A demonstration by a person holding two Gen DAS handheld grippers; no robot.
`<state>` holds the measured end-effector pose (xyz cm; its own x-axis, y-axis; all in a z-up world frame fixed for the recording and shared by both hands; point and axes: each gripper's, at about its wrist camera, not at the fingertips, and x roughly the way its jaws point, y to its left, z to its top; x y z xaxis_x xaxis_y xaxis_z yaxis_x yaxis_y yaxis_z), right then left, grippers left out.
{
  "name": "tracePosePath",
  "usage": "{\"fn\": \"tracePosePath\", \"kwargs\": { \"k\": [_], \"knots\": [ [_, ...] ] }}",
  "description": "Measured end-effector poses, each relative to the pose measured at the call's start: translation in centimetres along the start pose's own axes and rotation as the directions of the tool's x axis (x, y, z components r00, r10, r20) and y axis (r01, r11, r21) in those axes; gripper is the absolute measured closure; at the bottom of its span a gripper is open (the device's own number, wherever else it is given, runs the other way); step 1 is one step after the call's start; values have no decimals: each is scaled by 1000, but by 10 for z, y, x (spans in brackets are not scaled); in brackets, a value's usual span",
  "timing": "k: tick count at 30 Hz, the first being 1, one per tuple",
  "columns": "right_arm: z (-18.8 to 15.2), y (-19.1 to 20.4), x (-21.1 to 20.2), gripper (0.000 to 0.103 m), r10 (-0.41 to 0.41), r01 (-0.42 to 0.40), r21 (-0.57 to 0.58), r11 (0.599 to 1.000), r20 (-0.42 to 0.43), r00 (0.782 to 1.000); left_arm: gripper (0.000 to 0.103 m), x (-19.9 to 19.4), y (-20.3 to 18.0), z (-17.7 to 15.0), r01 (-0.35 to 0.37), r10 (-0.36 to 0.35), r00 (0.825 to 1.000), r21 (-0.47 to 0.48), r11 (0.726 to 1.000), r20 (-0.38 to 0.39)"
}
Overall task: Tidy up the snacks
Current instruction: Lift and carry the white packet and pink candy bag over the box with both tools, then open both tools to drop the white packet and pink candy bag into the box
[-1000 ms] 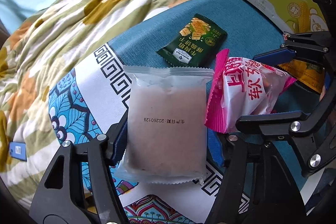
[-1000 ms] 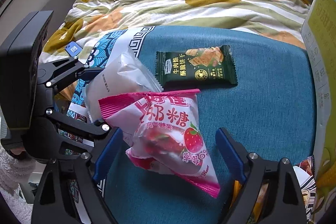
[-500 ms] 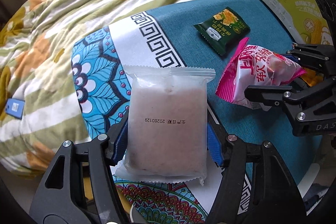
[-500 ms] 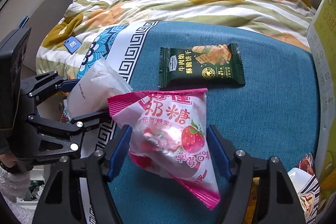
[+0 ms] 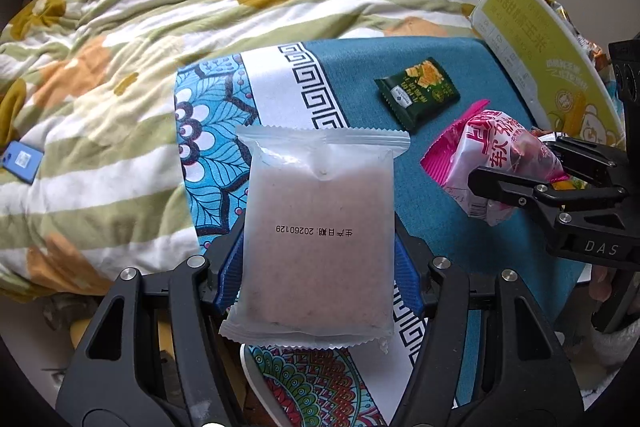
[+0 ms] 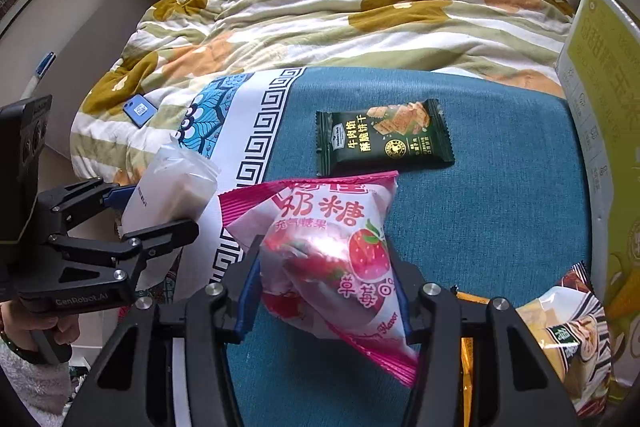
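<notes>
- The left gripper [image 5: 320, 259] pinches a frosted white packet [image 5: 318, 231] by its two long edges, blue pads pressed to its sides, and holds it above the patterned cloth [image 5: 276, 83].
- The right gripper [image 6: 328, 291] is closing its jaws on a pink strawberry candy bag [image 6: 328, 247]; the pads press its lower half, and the bag is lifted off the cloth's teal part.
- A dark green biscuit packet [image 6: 384, 137] lies flat on the teal cloth, just beyond the pink bag.
- A yellow corn box [image 6: 600, 147] stands along the right edge, with a striped snack bag [image 6: 576, 331] at its foot.
- Behind is a bed with a flowered quilt [image 5: 200, 7]; a small blue card [image 5: 20, 161] lies on it.
</notes>
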<state>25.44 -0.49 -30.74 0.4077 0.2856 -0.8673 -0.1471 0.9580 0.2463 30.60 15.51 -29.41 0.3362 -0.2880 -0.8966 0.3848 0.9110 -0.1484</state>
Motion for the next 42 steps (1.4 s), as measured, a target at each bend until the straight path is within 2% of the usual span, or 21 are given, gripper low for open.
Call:
{"fn": "tracePosePath", "kwargs": {
  "k": [7, 12, 19, 24, 27, 32, 37, 42],
  "knots": [
    [2, 12, -60, 54, -22, 16, 49, 999, 124, 992, 44, -62, -19, 11, 9, -9, 997, 5, 1000, 73],
    [0, 18, -112, 54, -58, 37, 105, 994, 209, 976, 44, -100, -44, 28, 64, -68, 990, 35, 997, 127],
    [-7, 5, -184, 54, -135, 83, 175, 981, 310, 941, 44, -139, -101, 56, 97, -120, 972, 120, 988, 201],
    [-15, -25, -232, 55, -176, 103, 205, 973, 380, 908, 44, -151, -156, 74, 115, -146, 959, 137, 984, 245],
    [-21, -52, -258, 55, -191, 112, 210, 971, 407, 893, 44, -150, -196, 85, 142, -170, 952, 124, 982, 256],
    [-31, -114, -294, 54, -190, 111, 207, 972, 415, 890, 44, -130, -271, 104, 161, -181, 951, 100, 982, 251],
    [-41, -181, -316, 54, -186, 109, 202, 973, 413, 892, 44, -81, -339, 111, 144, -157, 968, 77, 987, 196],
    [-44, -237, -314, 55, -136, 72, 178, 981, 378, 916, 43, -36, -375, 113, 116, -115, 984, 4, 993, 133]
  ]
}}
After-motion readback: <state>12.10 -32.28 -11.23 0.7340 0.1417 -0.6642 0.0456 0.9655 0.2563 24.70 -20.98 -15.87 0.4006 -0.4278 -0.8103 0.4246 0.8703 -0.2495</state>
